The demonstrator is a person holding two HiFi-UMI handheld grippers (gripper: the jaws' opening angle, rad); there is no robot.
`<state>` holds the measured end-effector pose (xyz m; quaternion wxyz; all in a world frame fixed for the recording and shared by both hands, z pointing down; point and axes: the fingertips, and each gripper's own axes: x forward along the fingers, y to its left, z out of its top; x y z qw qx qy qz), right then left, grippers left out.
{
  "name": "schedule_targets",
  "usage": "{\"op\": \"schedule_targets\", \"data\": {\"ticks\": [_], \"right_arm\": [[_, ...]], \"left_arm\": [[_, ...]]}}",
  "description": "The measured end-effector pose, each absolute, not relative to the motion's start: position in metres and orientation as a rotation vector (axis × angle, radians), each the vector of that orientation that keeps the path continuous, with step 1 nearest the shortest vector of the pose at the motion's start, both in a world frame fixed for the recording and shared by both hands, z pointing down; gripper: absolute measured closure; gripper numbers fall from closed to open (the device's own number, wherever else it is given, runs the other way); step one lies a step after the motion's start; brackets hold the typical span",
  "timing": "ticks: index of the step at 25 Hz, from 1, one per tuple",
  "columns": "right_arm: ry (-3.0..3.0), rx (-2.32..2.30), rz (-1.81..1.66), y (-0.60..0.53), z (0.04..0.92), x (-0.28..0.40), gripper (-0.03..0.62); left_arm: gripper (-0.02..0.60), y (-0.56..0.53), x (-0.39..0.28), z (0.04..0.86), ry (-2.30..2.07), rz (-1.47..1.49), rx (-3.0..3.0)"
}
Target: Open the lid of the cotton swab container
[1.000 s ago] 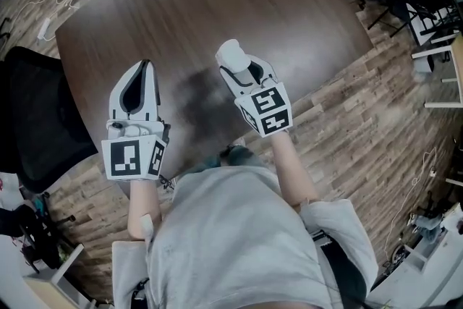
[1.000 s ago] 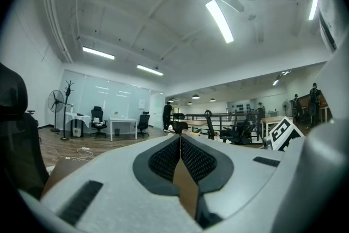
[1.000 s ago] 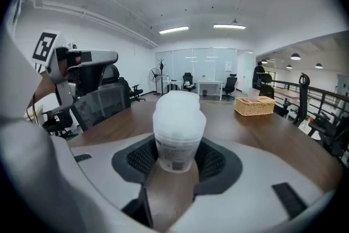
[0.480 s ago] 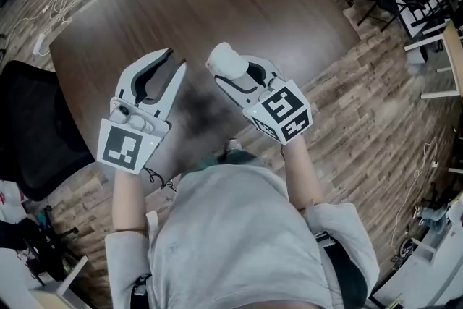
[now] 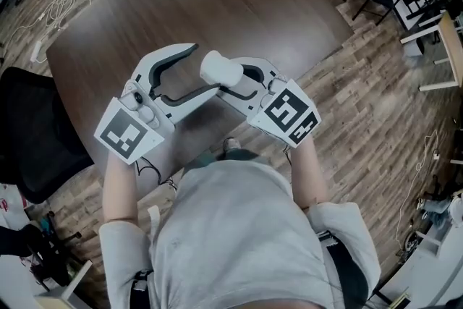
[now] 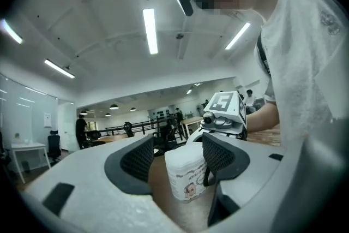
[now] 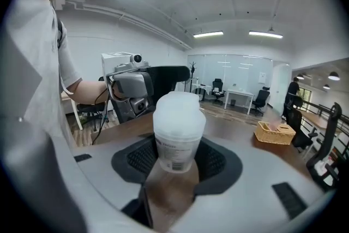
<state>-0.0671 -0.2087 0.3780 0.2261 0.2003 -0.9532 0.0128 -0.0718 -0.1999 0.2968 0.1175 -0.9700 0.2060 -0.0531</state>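
Status: right gripper [image 7: 177, 160] is clamping the small white translucent plastic cotton swab container [image 7: 175, 136] by its lower body, holding it up off the dark brown wooden table [image 5: 253, 3]. Left gripper [image 6: 175, 154] is sitting level, facing it. Its jaws have just been opening and are standing wide, with the container showing between them and the pads apparently not pressing on it. Container is looking light, thin-walled and smooth, so likely flexing or slipping under a hard squeeze. Frosted rounded lid [image 7: 179, 109] is on. I'm thinking left pads should be taking the lid by its sides with the right bracing the labelled body, moderate squeeze only.
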Motion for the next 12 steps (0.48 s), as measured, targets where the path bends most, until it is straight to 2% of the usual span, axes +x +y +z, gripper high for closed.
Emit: {"op": "schedule_targets", "data": {"ticks": [12], "right_arm": [[-2.607, 0.444, -0.139, -0.185, 0.371, -0.061, 0.399]], "left_arm": [[0.319, -0.178, -0.045, 0.309, 0.341, -0.256, -2.841]]}}
